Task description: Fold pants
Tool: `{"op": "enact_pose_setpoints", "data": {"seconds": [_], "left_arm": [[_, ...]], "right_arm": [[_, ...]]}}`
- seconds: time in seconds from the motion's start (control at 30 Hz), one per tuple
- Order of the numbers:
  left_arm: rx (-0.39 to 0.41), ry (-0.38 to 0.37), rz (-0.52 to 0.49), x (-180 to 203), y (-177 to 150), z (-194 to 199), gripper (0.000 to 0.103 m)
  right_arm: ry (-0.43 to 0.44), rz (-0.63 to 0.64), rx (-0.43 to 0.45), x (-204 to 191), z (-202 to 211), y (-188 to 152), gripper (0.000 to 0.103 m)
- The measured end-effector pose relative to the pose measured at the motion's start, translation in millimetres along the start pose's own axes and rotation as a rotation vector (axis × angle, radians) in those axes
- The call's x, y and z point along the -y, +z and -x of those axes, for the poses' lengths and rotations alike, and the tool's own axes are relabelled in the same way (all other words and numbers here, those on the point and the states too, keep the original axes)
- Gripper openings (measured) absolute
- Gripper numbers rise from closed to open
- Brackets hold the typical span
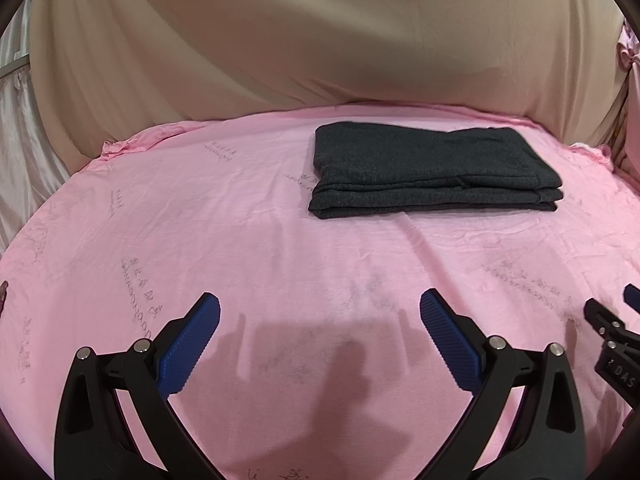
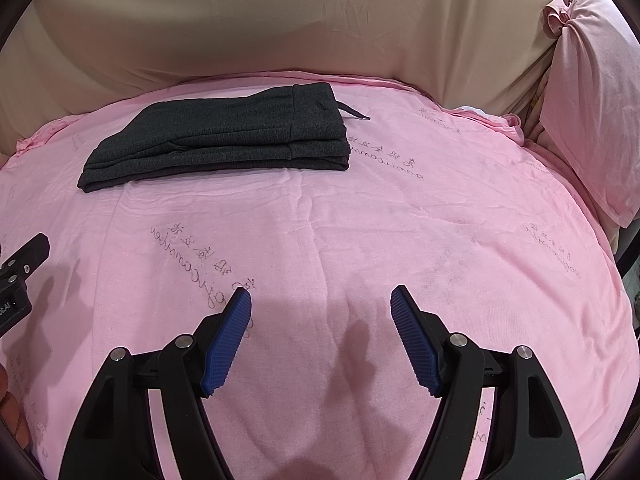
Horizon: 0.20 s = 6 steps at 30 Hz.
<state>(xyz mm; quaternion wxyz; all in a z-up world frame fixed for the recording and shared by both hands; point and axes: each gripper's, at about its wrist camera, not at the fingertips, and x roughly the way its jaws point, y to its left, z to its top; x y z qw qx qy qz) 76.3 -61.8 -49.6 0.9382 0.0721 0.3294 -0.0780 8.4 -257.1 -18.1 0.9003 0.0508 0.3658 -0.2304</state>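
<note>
Evidently folding is done: the dark pants [image 1: 434, 170] lie as a compact layered stack on the pink sheet [image 1: 240, 240] toward the far edge, well apart from the left hand-held gripper [image 1: 320, 312] and right hand-held gripper [image 2: 321, 304], both wide open, holding nothing.

Dark grey pants [image 1: 432, 168]: soft matt knit cloth, faintly fuzzy, heathered. Pink sheet [image 1: 240, 220]: thin matt woven cloth, finely creased, printed with faded script. Beige backdrop [image 1: 280, 40]: smooth draped cloth, dull. Left gripper [image 1: 320, 308] and right gripper [image 2: 321, 300]: matt black plastic arms, ribbed blue rubbery pads [image 2: 228, 344], shiny metal pins. Satin-glossy pale curtain [image 1: 24, 152] at the left edge.
</note>
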Motion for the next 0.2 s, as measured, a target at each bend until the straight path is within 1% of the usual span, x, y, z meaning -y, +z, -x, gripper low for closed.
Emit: {"op": "enact_pose_setpoints", "data": {"seconds": [0.2], "left_arm": [[0.001, 0.002, 0.0, -0.3, -0.8, 1.1, 0.098]], "right_arm": [[0.0, 0.0, -0.002, -0.4, -0.5, -0.6, 0.07]]}}
